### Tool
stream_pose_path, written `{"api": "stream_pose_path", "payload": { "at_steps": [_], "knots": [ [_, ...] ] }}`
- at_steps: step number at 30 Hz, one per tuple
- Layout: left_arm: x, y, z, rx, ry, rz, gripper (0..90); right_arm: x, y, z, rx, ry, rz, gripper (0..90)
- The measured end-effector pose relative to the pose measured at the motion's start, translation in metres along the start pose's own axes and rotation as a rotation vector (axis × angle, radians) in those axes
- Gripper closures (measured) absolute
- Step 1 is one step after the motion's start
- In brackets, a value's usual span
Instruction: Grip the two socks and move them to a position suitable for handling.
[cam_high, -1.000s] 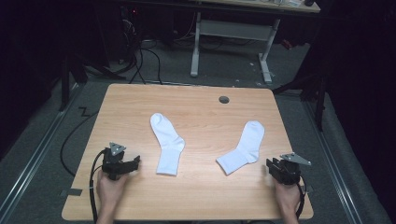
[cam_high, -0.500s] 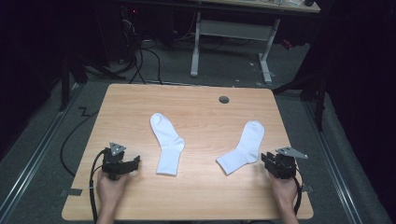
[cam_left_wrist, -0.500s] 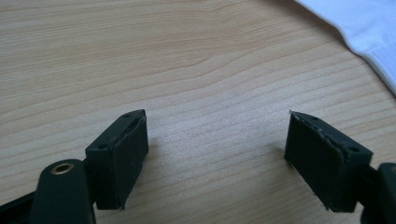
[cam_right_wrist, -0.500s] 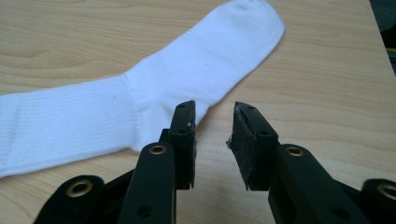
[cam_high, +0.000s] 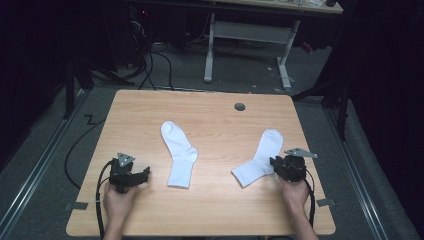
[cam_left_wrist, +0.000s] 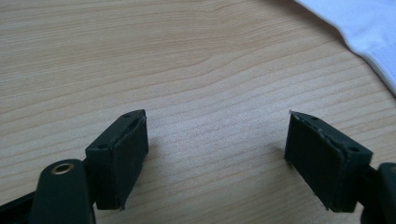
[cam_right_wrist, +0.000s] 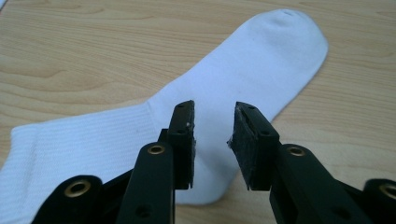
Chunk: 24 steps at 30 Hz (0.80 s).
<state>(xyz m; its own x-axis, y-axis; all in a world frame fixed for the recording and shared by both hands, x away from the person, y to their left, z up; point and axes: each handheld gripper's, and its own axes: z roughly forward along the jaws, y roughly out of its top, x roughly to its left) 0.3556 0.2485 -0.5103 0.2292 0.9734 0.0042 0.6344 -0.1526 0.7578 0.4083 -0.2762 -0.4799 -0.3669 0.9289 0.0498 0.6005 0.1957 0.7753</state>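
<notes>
At the lower right of the high view, the right gripper (cam_high: 278, 165) is poised with jaws parted at the heel of a flat white cotton sock (cam_high: 260, 157); nothing is gripped. At lower left, the left gripper (cam_high: 141, 175) is held open over the bare wooden table (cam_high: 220, 125), beside a second white sock (cam_high: 179, 152). No sock has been lifted yet.

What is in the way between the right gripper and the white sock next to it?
Nothing visible. The right gripper hangs open just above the heel of the right white cotton sock, with bare light wooden table around.
</notes>
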Motion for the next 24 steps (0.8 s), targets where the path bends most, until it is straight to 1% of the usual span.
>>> {"api": "stream_pose_path", "payload": {
  "at_steps": [3, 5, 11, 15, 20, 24],
  "knots": [
    [0.000, 0.000, 0.000, 0.000, 0.000, 0.000, 21.9, 0.003, 0.005, 0.009, 0.005, -0.008, -0.001, 68.4],
    [0.000, 0.000, 0.000, 0.000, 0.000, 0.000, 21.9, 0.004, 0.007, 0.015, 0.021, -0.021, -0.006, 68.2],
    [-0.001, 0.000, 0.000, 0.002, -0.003, 0.007, 22.0, 0.001, 0.011, 0.030, 0.052, -0.059, 0.016, 64.8],
    [-0.001, 0.000, 0.000, 0.000, -0.005, 0.008, 22.2, 0.000, 0.013, 0.037, 0.069, -0.080, 0.026, 63.7],
    [-0.001, 0.000, 0.000, 0.000, -0.005, 0.007, 22.2, 0.000, 0.013, 0.044, 0.091, -0.091, 0.033, 63.3],
    [-0.001, 0.000, 0.000, 0.000, -0.005, 0.007, 22.2, 0.001, 0.013, 0.047, 0.096, -0.100, 0.025, 66.7]
  ]
}}
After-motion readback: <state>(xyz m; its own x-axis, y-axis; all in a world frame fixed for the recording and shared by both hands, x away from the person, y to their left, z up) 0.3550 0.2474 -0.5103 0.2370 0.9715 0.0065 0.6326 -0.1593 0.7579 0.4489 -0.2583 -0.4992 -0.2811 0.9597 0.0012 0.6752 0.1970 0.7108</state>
